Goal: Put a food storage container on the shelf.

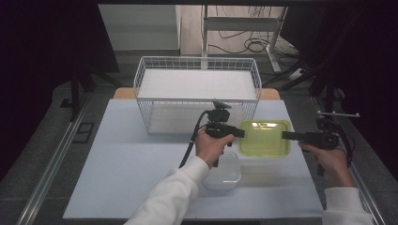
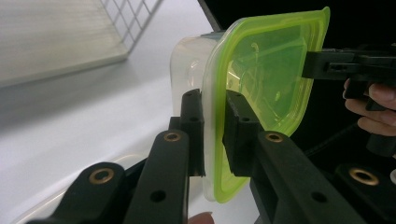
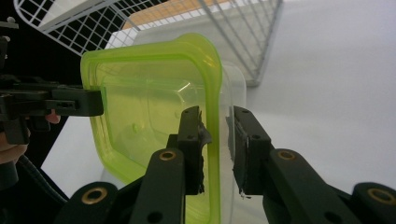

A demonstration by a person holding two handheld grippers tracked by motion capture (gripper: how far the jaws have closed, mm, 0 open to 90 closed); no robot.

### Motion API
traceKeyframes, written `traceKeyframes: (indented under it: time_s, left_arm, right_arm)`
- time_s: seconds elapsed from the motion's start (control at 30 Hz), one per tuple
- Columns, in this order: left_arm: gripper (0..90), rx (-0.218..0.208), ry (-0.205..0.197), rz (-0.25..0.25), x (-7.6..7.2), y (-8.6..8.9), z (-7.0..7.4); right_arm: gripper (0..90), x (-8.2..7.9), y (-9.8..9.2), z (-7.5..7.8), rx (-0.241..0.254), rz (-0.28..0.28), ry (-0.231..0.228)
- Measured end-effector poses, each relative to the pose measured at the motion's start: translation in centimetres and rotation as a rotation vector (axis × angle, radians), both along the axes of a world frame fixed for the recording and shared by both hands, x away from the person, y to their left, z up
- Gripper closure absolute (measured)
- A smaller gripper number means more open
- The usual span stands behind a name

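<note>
A clear box with a lime-green lid (image 1: 264,138) hangs level above the white table, held from both sides. My left gripper (image 1: 240,132) is shut on its left rim. In the left gripper view the jaws (image 2: 214,112) pinch the green lid edge (image 2: 266,79) and the clear wall. My right gripper (image 1: 285,136) is shut on the opposite rim. In the right gripper view its jaws (image 3: 215,126) straddle the lid edge (image 3: 144,112) and the clear wall behind it. Each gripper view also shows the other gripper clamped on the far rim (image 2: 310,65) (image 3: 95,102).
A white wire basket (image 1: 197,63) stands at the back of the table, just beyond the held box. A second clear box without a lid (image 1: 226,177) sits on the table under my left hand. The white tabletop (image 1: 131,159) stretches left and forward.
</note>
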State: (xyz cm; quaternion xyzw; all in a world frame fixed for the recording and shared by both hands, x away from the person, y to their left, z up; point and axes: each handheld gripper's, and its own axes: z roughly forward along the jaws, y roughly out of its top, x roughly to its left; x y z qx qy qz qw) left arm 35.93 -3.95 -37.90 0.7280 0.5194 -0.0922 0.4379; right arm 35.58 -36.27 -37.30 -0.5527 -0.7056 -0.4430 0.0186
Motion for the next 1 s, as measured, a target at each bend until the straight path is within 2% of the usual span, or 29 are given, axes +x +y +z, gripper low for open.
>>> traceKeyframes:
  time_s: [0.03, 0.07, 0.1, 0.13, 0.23, 0.27, 0.3, 0.4, 0.53, 0.7, 0.73, 0.77, 0.8, 0.87, 1.0]
  left_arm:
    - [79.8, -0.001, -0.009, 0.008, -0.1, 1.0, 0.4]
    - [79.8, -0.001, -0.009, 0.008, -0.1, 1.0, 0.4]
    - [79.8, -0.005, -0.01, 0.012, -0.2, 1.5, 0.6]
    - [79.8, -0.014, -0.016, 0.022, -0.3, 2.5, 0.9]
    - [79.8, -0.025, -0.023, 0.031, -0.3, 4.2, 1.3]
    - [79.8, -0.025, -0.023, 0.031, -0.3, 4.2, 1.3]
    - [79.9, -0.028, -0.025, 0.037, -0.3, 4.7, 1.4]
    - [79.9, -0.03, -0.034, 0.06, -0.3, 6.7, 1.9]
    - [79.9, -0.029, -0.036, 0.077, -0.3, 8.0, 2.1]
    - [79.9, -0.038, -0.051, 0.104, -0.2, 10.8, 3.2]
    - [79.9, -0.038, -0.051, 0.104, -0.2, 10.8, 3.2]
    - [79.9, -0.036, -0.057, 0.111, -0.2, 11.7, 3.7]
    - [79.9, -0.036, -0.057, 0.111, -0.2, 11.7, 3.7]
    - [79.9, -0.036, -0.07, 0.123, -0.3, 12.9, 4.5]
    - [79.9, -0.034, -0.08, 0.14, -0.3, 14.1, 5.3]
  right_arm:
    - [74.2, 0.1, 0.8, 0.4, -0.005, 0.009, -0.006]
    - [74.2, 0.1, 0.8, 0.4, -0.005, 0.009, -0.006]
    - [74.2, 0.2, 1.7, 0.9, -0.011, 0.019, -0.011]
    - [74.2, 0.3, 2.2, 1.1, -0.013, 0.025, -0.015]
    - [74.2, 0.6, 3.6, 1.7, -0.02, 0.043, -0.019]
    - [74.2, 0.6, 3.6, 1.7, -0.02, 0.043, -0.019]
    - [74.2, 0.9, 4.8, 2.1, -0.024, 0.058, -0.021]
    - [74.2, 1.3, 6.2, 2.4, -0.027, 0.074, -0.023]
    - [74.2, 2.0, 7.7, 2.6, -0.016, 0.082, -0.022]
    - [74.2, 3.0, 10.4, 3.3, 0.001, 0.109, -0.02]
    - [74.2, 3.0, 10.4, 3.3, 0.001, 0.109, -0.02]
    - [74.2, 3.3, 11.3, 3.8, -0.006, 0.124, -0.027]
    - [74.2, 3.3, 11.3, 3.8, -0.006, 0.124, -0.027]
    - [74.2, 3.6, 12.6, 4.6, -0.004, 0.136, -0.039]
    - [74.2, 4.0, 14.0, 5.5, 0.002, 0.146, -0.049]
